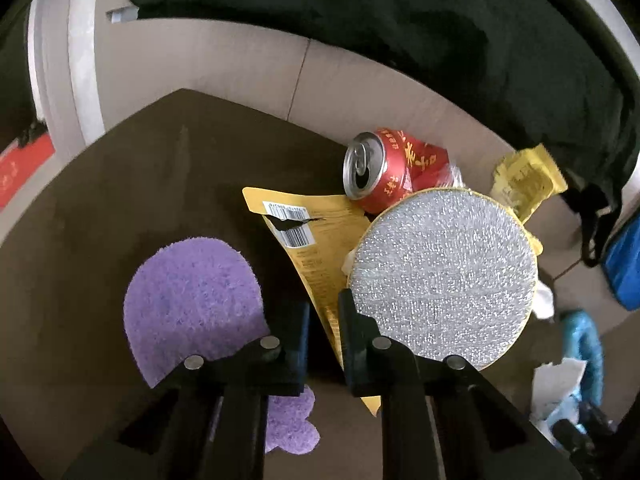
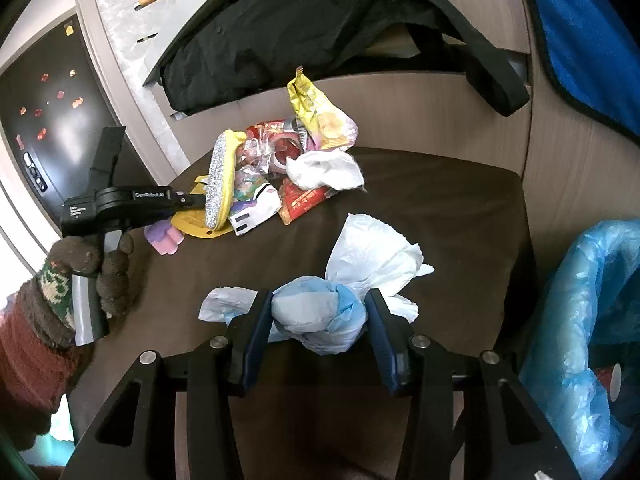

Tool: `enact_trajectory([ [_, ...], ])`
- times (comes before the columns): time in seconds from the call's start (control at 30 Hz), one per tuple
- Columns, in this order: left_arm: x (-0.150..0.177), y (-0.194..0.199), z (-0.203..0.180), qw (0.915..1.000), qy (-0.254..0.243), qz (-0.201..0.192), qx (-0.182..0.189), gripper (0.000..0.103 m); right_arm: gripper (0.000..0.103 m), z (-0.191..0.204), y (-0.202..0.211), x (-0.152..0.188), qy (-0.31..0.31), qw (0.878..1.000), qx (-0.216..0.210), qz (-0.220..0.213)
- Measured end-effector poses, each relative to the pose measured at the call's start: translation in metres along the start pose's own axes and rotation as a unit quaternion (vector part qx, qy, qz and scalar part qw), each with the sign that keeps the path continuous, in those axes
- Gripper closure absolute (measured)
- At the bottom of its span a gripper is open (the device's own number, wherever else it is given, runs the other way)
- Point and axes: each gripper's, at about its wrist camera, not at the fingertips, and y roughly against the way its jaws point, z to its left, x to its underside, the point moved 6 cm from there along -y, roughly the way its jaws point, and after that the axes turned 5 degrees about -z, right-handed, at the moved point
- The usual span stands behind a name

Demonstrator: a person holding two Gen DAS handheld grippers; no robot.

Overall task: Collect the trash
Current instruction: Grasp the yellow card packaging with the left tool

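Note:
My left gripper (image 1: 324, 312) is shut on a flat yellow package (image 1: 316, 248) with a barcode, at the dark brown table's (image 1: 120, 200) far side. A round silver sponge (image 1: 444, 276) leans against the right finger. A red can (image 1: 384, 168) lies just beyond. A purple sponge (image 1: 192, 300) lies at the left. My right gripper (image 2: 316, 312) is shut on a balled blue and white plastic bag (image 2: 320, 316) above the table (image 2: 440, 208). The left gripper (image 2: 188, 200) shows in the right wrist view by the trash pile.
The pile holds a yellow snack bag (image 2: 320, 116), a crumpled white tissue (image 2: 324, 170), a red wrapper (image 2: 302, 200) and a white box (image 2: 256, 210). A bin lined with blue plastic (image 2: 592, 320) stands at the right. A black bag (image 2: 300, 28) hangs behind.

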Motion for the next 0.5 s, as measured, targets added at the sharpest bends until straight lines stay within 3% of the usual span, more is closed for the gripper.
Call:
enact_trajectory([
  [0.1,0.001,0.002,-0.004,0.9998,-0.015,-0.004,-0.009,0.096,0.059,-0.001,-0.001,-0.002,-0.008,1.000,-0.001,0.002],
  [0.17,0.001,0.009,-0.005,0.9999,-0.008,-0.008,0.009,0.100,0.059,0.002,0.001,-0.005,-0.012,1.000,-0.004,0.003],
  [0.27,-0.003,0.040,-0.020,0.9979,-0.035,-0.047,0.028,0.102,0.059,0.010,0.007,-0.014,-0.003,1.000,-0.003,-0.008],
  [0.5,0.007,0.129,-0.067,0.9785,-0.132,-0.144,0.068,0.102,0.059,0.035,0.025,-0.038,0.018,0.999,-0.014,-0.040],
])
